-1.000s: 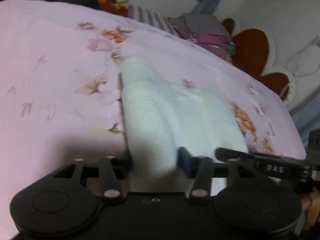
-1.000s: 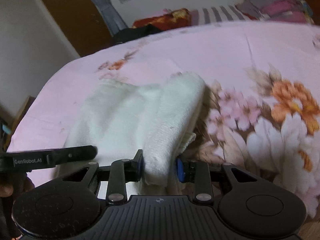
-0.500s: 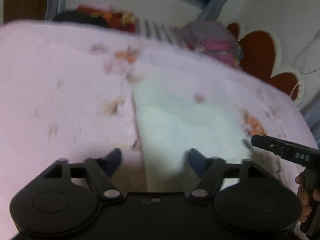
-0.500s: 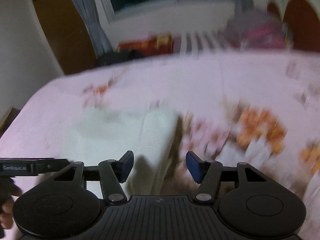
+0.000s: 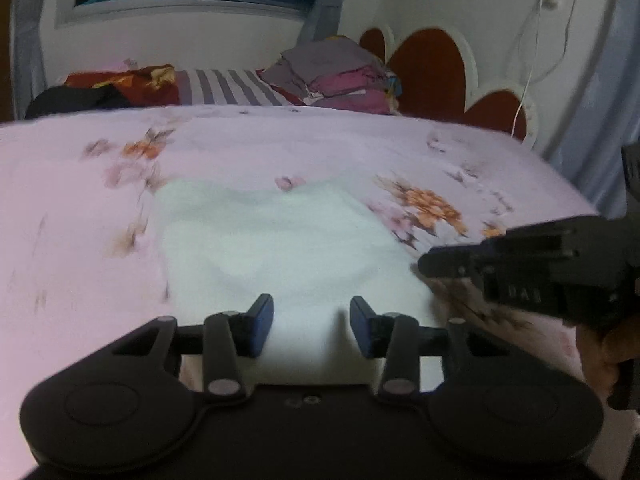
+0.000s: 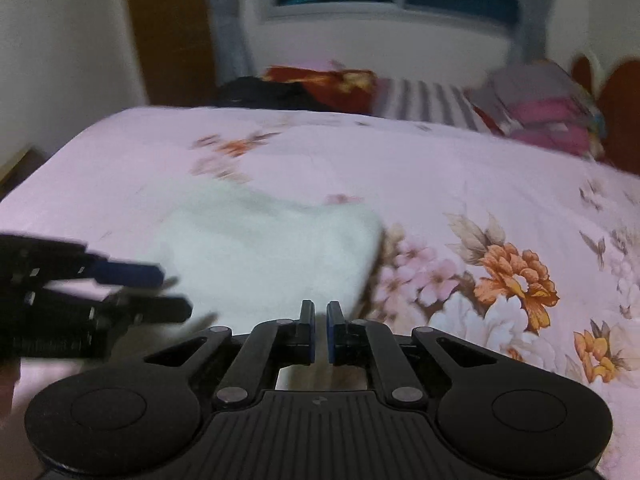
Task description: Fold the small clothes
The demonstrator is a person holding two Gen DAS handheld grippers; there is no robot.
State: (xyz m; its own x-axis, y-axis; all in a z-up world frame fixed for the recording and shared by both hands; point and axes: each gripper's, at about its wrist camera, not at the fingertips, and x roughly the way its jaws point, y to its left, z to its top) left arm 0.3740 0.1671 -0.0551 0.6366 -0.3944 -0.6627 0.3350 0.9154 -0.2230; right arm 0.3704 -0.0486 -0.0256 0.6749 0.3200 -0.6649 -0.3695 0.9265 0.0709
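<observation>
Both claws have let go of the white garment [image 5: 276, 248] since a second ago, when each pinched a near fold of it; it now lies flat on the pink floral bedspread [image 5: 72, 208], and both views have pulled back to show more of the room. From the left wrist, the left claw [image 5: 311, 330] hovers over the cloth's near edge with its blue pads spread apart and nothing between them. That near edge is hidden behind the claw's body. At the right edge of this view the right claw appears only as a dark blurred shape, its fingers not readable.

From the right wrist, the right claw [image 6: 320, 334] has its pads almost pressed together, a thin slit between them, holding nothing. Here the garment's [image 6: 272, 256] right edge shows slightly raised, casting a shadow. Motion blur smears the left claw [image 6: 160, 292] at the left. Folded clothes [image 5: 340, 76] sit at the far side, against the headboard [image 5: 432, 64].
</observation>
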